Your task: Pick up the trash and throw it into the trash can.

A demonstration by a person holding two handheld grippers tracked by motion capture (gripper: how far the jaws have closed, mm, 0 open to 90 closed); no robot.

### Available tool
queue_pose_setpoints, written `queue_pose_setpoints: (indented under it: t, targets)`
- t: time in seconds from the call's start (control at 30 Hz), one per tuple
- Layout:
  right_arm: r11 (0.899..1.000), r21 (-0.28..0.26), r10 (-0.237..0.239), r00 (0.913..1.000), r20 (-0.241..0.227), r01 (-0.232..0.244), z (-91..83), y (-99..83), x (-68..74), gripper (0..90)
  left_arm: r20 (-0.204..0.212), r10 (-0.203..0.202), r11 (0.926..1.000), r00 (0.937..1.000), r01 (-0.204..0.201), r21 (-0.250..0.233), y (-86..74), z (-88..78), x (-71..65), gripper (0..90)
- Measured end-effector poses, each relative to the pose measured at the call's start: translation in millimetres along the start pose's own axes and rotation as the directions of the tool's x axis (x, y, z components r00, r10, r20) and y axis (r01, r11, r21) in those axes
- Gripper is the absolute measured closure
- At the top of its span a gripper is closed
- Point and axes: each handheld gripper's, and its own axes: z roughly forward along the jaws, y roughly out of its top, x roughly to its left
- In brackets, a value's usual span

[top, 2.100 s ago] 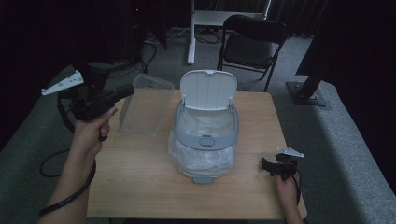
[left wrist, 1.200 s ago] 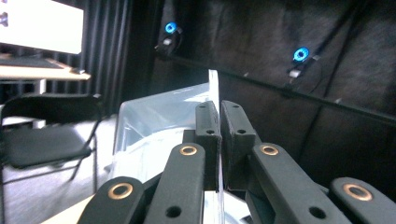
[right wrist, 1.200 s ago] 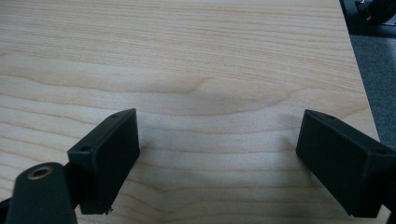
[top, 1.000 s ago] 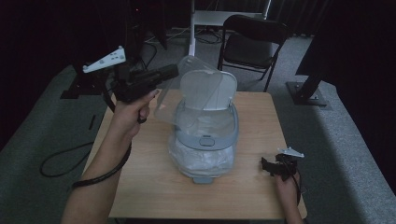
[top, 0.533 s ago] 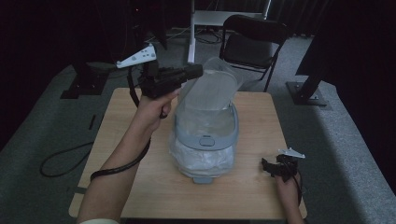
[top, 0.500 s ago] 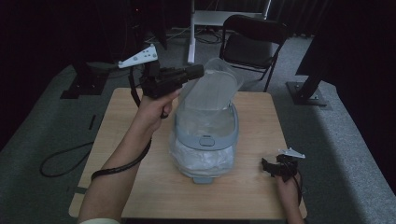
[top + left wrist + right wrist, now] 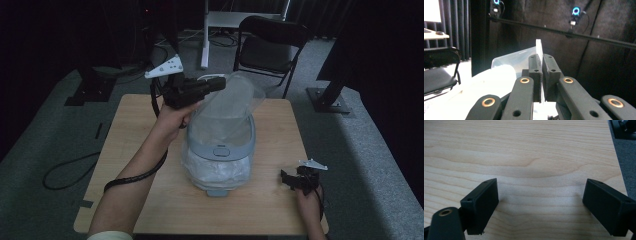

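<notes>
A pale blue-grey bin (image 7: 220, 150) lined with a crinkled clear bag stands at the middle of the wooden table (image 7: 135, 115). Over its back a clear plastic container (image 7: 235, 102) hangs tilted, mouth toward the bin. My left gripper (image 7: 217, 82) is shut on that container's thin wall. In the left gripper view the jaws (image 7: 541, 58) pinch the clear edge, and the container (image 7: 516, 62) spreads away to the left. My right gripper (image 7: 300, 179) rests at the table's front right corner, open. In the right gripper view its jaws (image 7: 541, 205) stand wide apart over bare wood.
A black folding chair (image 7: 270, 37) stands behind the table beside a white desk leg (image 7: 205, 30). Black stand bases sit on the grey carpet at the left (image 7: 87, 92) and right (image 7: 327, 100). A cable (image 7: 65, 170) loops on the floor at the left.
My left hand has carried the clear container from the table's left side rightward and a little down, over the bin's back. The right gripper has stayed put.
</notes>
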Motion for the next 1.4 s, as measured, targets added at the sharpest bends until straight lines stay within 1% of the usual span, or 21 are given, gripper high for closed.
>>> queue_pose_setpoints:
  t: [0.07, 0.13, 0.17, 0.23, 0.3, 0.33, 0.37, 0.43, 0.53, 0.6, 0.67, 0.7, 0.73, 0.8, 0.87, 0.9, 1.03, 1.13, 1.17, 1.2, 1.4]
  targets:
    - [1.000, 0.000, 0.000, 1.0000, 0.000, 0.000, 0.0, 0.0, -0.1, 12.7, -0.008, 0.022, 0.9996, 0.9997, -0.022, 0.016, -4.4, 0.9, -0.4, 87.3]
    - [1.000, 0.000, 0.000, 1.0000, -0.001, 0.000, 0.0, 0.0, -0.1, 12.7, 0.013, 0.026, 0.9989, 0.9996, -0.026, 0.039, -7.2, 1.2, 0.6, 82.8]
    - [1.000, 0.000, 0.000, 1.0000, 0.000, 0.000, 0.0, 0.0, 0.0, 12.7, -0.003, 0.035, 0.9985, 0.9994, -0.035, 0.043, -8.1, 0.5, -0.1, 71.0]
    - [1.000, 0.000, -0.003, 1.0000, 0.001, 0.003, 0.1, 0.0, 0.2, 12.7, -0.005, 0.028, 0.9981, 0.9996, -0.027, 0.056, -8.8, -1.8, 0.4, 62.2]
    - [1.000, 0.000, -0.004, 1.0000, 0.002, 0.004, 0.2, 0.0, 0.3, 12.7, -0.023, 0.026, 0.9979, 0.9994, -0.024, 0.061, -9.0, -3.2, 0.1, 47.0]
    - [1.000, 0.000, -0.004, 1.0000, 0.002, 0.004, 0.2, 0.0, 0.3, 12.7, -0.047, 0.016, 0.9967, 0.9987, -0.012, 0.080, -9.5, -5.6, 0.2, 47.0]
    - [1.000, 0.000, -0.003, 1.0000, 0.002, 0.003, 0.1, 0.0, 0.2, 12.7, -0.053, 0.017, 0.9964, 0.9985, -0.013, 0.083, -10.3, -6.8, 0.1, 41.0]
    - [1.000, 0.000, -0.003, 1.0000, 0.002, 0.003, 0.2, 0.0, 0.2, 12.7, -0.096, 0.023, 0.9935, 0.9951, -0.012, 0.113, -12.7, -8.9, -0.4, 29.2]
    - [1.000, 0.000, -0.003, 1.0000, 0.002, 0.003, 0.1, 0.0, 0.2, 12.6, -0.129, 0.007, 0.9904, 0.9916, 0.011, 0.138, -17.4, -13.7, 0.4, 18.4]
    - [1.000, 0.000, -0.004, 1.0000, 0.003, 0.004, 0.2, 0.0, 0.3, 12.7, -0.130, 0.013, 0.9876, 0.9914, 0.008, 0.156, -19.7, -16.3, -0.6, 10.8]
    - [1.000, 0.002, -0.006, 1.0000, 0.007, 0.006, 0.3, 0.1, 0.8, 12.7, -0.143, 0.030, 0.9848, 0.9893, -0.004, 0.174, -23.1, -20.1, -2.3, 9.8]
    - [1.000, 0.002, -0.008, 0.9999, 0.008, 0.008, 0.4, 0.1, 0.9, 12.7, -0.145, 0.030, 0.9797, 0.9890, 0.000, 0.201, -25.4, -21.4, -2.8, 8.5]
    - [1.000, 0.002, -0.010, 0.9999, 0.009, 0.010, 0.5, 0.1, 1.1, 12.7, -0.147, 0.031, 0.9777, 0.9886, 0.000, 0.210, -26.0, -22.4, -3.0, 0.7]
    - [1.000, 0.005, -0.014, 0.9998, 0.011, 0.014, 0.7, 0.3, 1.3, 12.6, -0.159, 0.036, 0.9709, 0.9866, 0.003, 0.239, -29.8, -25.9, -3.5, 0.5]
    - [1.000, 0.004, -0.014, 0.9999, 0.008, 0.014, 0.7, 0.4, 1.2, 12.2, -0.160, 0.037, 0.9714, 0.9865, 0.002, 0.237, -33.5, -29.6, -4.1, 0.6]
    - [1.000, 0.005, -0.019, 0.9998, 0.006, 0.019, 0.9, 0.5, 1.3, 12.1, -0.178, 0.046, 0.9717, 0.9829, -0.003, 0.236, -36.2, -32.8, -5.1, 0.6]
    - [1.000, 0.003, -0.028, 0.9987, -0.042, 0.029, -0.9, 2.7, 0.8, 12.2, -0.199, 0.079, 0.9739, 0.9768, -0.033, 0.224, -48.2, -47.2, -6.8, 0.7]
    - [1.000, -0.018, -0.020, 0.9979, -0.061, 0.019, -6.7, 8.7, -0.4, 12.2, -0.226, 0.083, 0.9687, 0.9707, -0.026, 0.247, -57.0, -57.5, -4.8, 0.7]
    - [0.999, -0.028, -0.017, 0.9978, -0.065, 0.015, -8.7, 10.8, -0.7, 12.2, -0.249, 0.091, 0.9640, 0.9641, -0.023, 0.265, -61.3, -61.9, -3.2, 0.7]
    - [0.999, -0.046, -0.011, 0.9974, -0.071, 0.008, -12.5, 14.9, -0.8, 12.2, -0.269, 0.092, 0.9635, 0.9589, -0.017, 0.267, -65.1, -65.4, -1.5, 0.7]
    - [0.993, -0.119, -0.023, 0.9945, -0.103, 0.010, -31.3, 38.7, 5.7, 12.5, -0.341, 0.067, 0.9554, 0.9378, 0.038, 0.293, -85.4, -84.5, 9.4, 0.7]
